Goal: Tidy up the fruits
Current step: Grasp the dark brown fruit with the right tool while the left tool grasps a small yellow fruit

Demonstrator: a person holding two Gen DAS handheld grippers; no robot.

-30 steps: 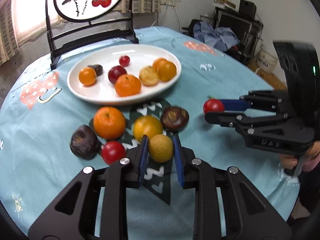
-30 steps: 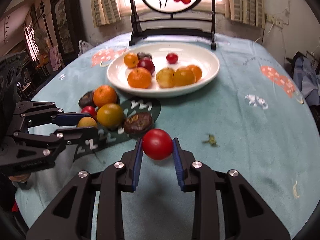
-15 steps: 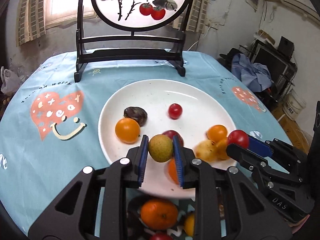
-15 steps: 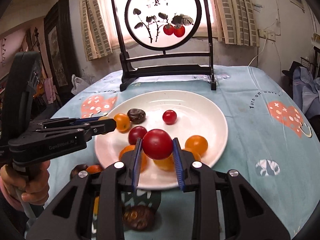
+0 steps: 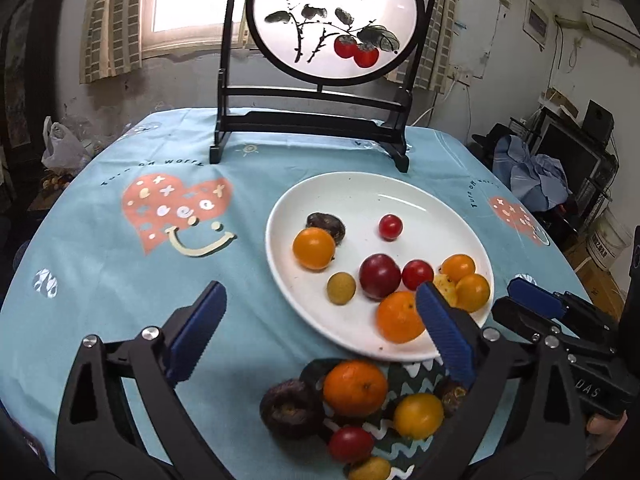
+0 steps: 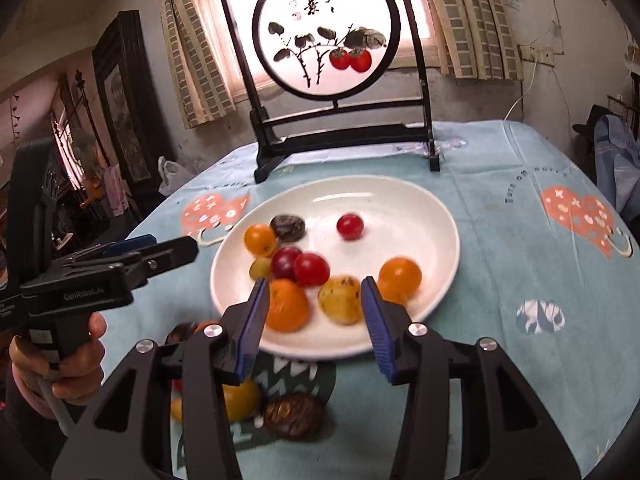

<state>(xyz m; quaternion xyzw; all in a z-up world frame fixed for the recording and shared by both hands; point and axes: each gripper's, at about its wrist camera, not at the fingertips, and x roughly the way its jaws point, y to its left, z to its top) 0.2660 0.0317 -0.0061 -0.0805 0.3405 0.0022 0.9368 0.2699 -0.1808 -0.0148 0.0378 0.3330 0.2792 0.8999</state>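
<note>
The left gripper (image 5: 320, 328) was spreading its blue-padded fingers (image 5: 196, 332), nothing between them; the small yellow-green round fruit (image 5: 341, 288) lay released on the wide white plate (image 5: 348, 196) at about seven o'clock. The right gripper (image 6: 314, 320) was likewise opening, empty, with the red cherry tomato (image 6: 311, 269) near the plate's centre. More loose fruit (image 5: 355, 388) sat on the blue-clothed desk (image 5: 100, 280) at the plate's six o'clock.
</note>
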